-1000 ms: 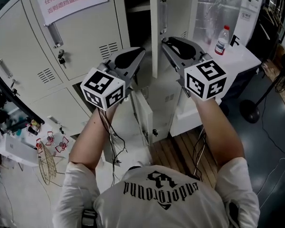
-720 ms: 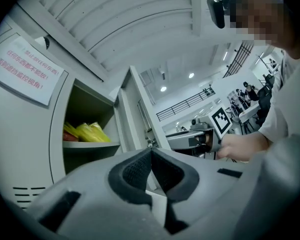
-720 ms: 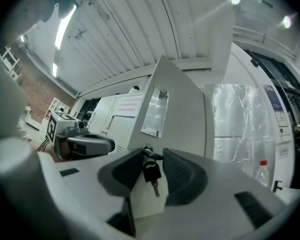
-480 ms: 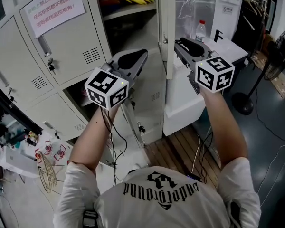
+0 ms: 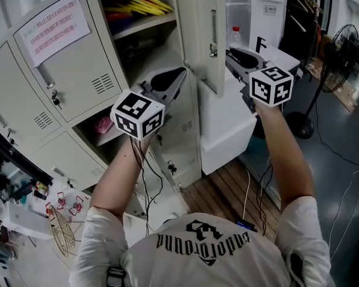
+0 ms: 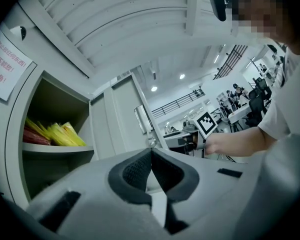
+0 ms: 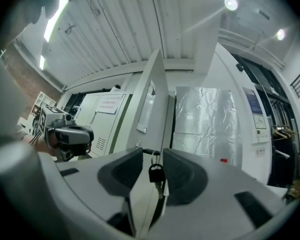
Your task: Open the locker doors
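Observation:
The cream upper locker door (image 5: 210, 40) stands swung out, edge-on toward me; its compartment holds yellow items (image 5: 145, 6) on a shelf. My right gripper (image 5: 230, 52) is at the door's free edge. In the right gripper view the door edge (image 7: 157, 104) and a black-headed key (image 7: 155, 173) in its lock sit between the jaws of the right gripper (image 7: 151, 156); they have just been opening and do not press on it. My left gripper (image 5: 180, 72) hovers in front of the open compartment, in the left gripper view (image 6: 151, 151) its tips meeting on nothing.
A lower locker door (image 5: 170, 151) also hangs open, with a pink thing (image 5: 103, 124) inside. The locker with a paper notice (image 5: 51, 23) at left is closed. A bottle (image 5: 234, 36) stands on a white table (image 5: 284, 57) at right; a fan (image 5: 341, 46) beyond. Cluttered bench (image 5: 6, 184) lower left.
The upper door has swung further out to the right with my right gripper at its edge. My left gripper has shifted along, and more of the open compartment shows.

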`<state>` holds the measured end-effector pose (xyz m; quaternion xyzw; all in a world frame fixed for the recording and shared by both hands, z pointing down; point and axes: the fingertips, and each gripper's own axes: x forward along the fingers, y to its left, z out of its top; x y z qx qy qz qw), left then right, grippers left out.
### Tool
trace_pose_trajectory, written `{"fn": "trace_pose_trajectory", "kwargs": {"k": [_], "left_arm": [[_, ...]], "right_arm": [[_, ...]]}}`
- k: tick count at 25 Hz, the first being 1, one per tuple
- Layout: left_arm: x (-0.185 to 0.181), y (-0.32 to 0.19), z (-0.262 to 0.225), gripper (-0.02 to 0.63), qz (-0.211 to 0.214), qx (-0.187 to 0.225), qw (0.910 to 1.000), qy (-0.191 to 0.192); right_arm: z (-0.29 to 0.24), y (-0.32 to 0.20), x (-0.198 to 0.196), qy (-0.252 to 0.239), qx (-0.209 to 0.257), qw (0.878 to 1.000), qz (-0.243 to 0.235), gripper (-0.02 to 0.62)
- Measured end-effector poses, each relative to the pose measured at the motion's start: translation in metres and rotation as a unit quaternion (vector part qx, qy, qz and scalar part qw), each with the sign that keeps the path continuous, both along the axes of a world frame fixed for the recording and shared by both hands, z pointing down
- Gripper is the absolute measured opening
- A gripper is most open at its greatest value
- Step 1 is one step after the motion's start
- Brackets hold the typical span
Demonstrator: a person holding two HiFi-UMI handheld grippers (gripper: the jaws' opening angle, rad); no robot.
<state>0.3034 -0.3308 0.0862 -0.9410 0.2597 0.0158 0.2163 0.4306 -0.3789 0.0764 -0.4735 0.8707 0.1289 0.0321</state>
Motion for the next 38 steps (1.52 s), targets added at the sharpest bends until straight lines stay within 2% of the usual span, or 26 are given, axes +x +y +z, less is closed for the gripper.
{"fn": "trace_pose_trajectory", "kwargs": {"k": [10, 17, 20, 26, 32, 35, 38], "left_arm": [[-0.001, 0.004, -0.002, 0.008, 0.003, 0.001, 1.0000, 0.002], [-0.015, 0.017, -0.003, 0.008, -0.002, 0.001, 0.9999, 0.010], [-0.023, 0.026, 0.000, 0.008, -0.003, -0.002, 0.9998, 0.017], [-0.045, 0.059, 0.021, 0.008, -0.029, 0.019, 0.9992, 0.022], [-0.061, 0.100, 0.065, 0.008, -0.048, -0.010, 0.9982, 0.035], [-0.072, 0.116, 0.095, 0.008, -0.071, -0.037, 0.9964, 0.029], [-0.093, 0.124, 0.120, 0.008, -0.092, -0.067, 0.9927, 0.040]], "right_arm": [[-0.001, 0.003, -0.005, 0.024, 0.000, 1.000, 0.000, 0.140], [-0.011, 0.037, -0.001, 0.030, 0.039, 0.998, 0.027, 0.140], [-0.009, 0.060, -0.011, 0.030, 0.053, 0.998, 0.023, 0.138], [0.019, 0.088, -0.051, 0.021, 0.043, 0.999, -0.027, 0.107], [0.066, 0.114, -0.093, -0.001, 0.019, 0.996, -0.091, 0.081], [0.098, 0.124, -0.117, 0.005, 0.012, 0.993, -0.114, 0.071], [0.126, 0.134, -0.137, 0.005, 0.005, 0.991, -0.131, 0.049]]}}
